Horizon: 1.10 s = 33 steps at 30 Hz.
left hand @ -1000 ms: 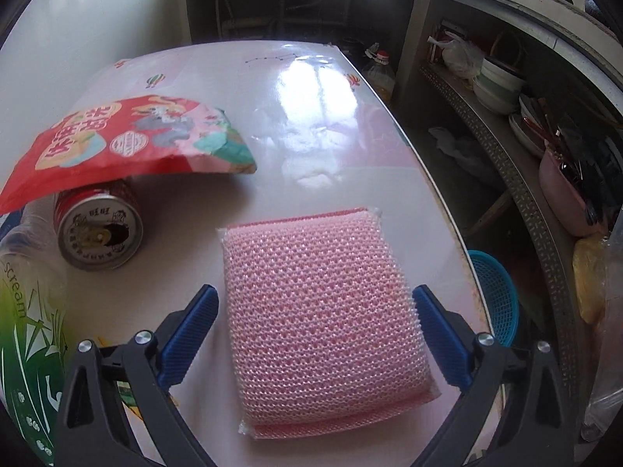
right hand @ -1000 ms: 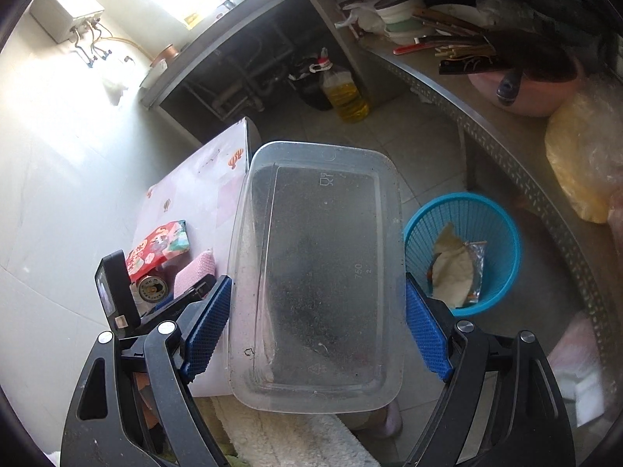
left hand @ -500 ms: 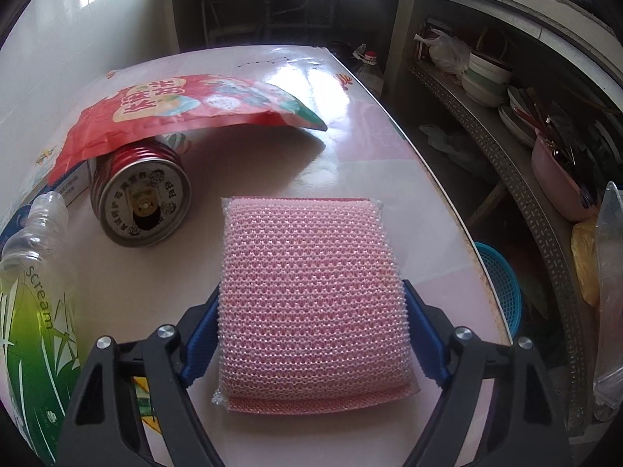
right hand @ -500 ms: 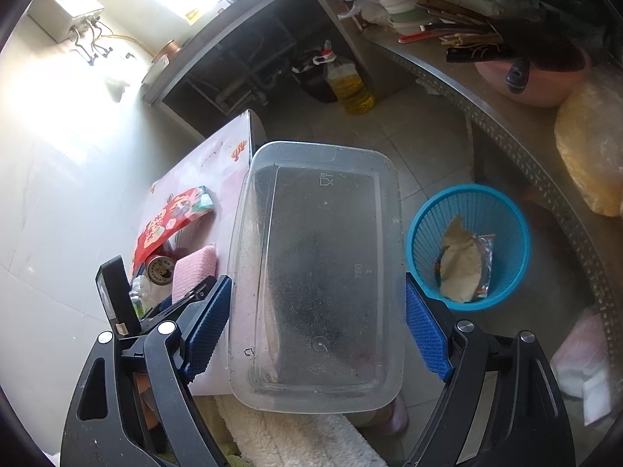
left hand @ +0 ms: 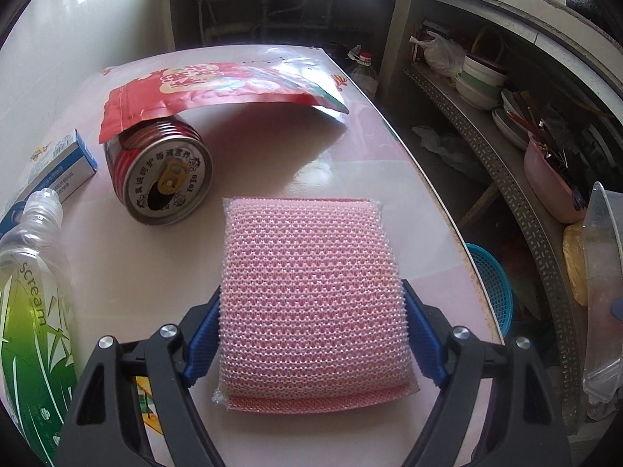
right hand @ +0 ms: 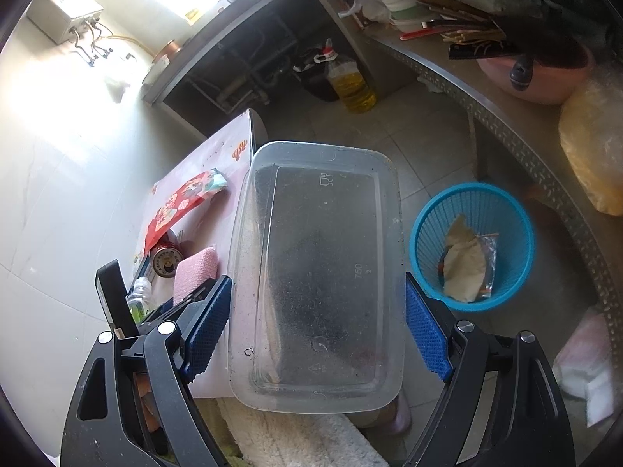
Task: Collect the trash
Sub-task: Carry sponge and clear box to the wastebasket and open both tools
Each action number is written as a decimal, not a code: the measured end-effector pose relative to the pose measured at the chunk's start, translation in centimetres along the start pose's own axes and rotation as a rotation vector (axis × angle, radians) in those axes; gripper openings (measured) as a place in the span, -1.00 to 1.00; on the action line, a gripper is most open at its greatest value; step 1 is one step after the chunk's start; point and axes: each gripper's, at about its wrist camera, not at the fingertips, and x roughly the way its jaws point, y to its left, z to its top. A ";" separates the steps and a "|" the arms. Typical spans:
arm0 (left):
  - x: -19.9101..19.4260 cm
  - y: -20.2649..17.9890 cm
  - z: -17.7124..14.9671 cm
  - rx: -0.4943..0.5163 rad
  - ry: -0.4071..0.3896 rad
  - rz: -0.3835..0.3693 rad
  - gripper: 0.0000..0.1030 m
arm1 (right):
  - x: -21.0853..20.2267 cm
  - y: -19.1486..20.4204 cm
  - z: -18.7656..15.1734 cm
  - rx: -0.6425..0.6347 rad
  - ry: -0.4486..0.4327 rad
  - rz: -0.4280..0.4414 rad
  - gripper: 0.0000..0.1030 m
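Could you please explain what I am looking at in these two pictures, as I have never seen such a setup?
A person holds two clamp tools, each with a fisheye camera looking along its blue fingers. The left view shows the left hand-held gripper closed on a pink scrubbing sponge on the table, beside a tipped can, a red snack bag, a clear bottle and a small blue box. The right view shows the right hand-held gripper gripping a clear plastic container above the floor, near a blue basket already holding trash.

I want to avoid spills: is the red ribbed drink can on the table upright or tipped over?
Tipped over. The red ribbed drink can lies on its side on the pink table, its opened top facing the left wrist camera.
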 end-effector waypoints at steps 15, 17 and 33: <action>-1.7 -0.2 0.2 0.012 -0.026 -0.047 0.54 | -0.2 -0.2 -0.1 0.009 0.001 0.002 0.55; -1.9 -0.3 0.2 0.016 -0.030 -0.050 0.54 | -0.3 -0.1 -0.1 0.010 -0.001 0.002 0.55; -3.9 -1.1 0.3 0.038 -0.065 -0.070 0.54 | -0.7 -0.3 -0.3 0.024 -0.011 0.004 0.55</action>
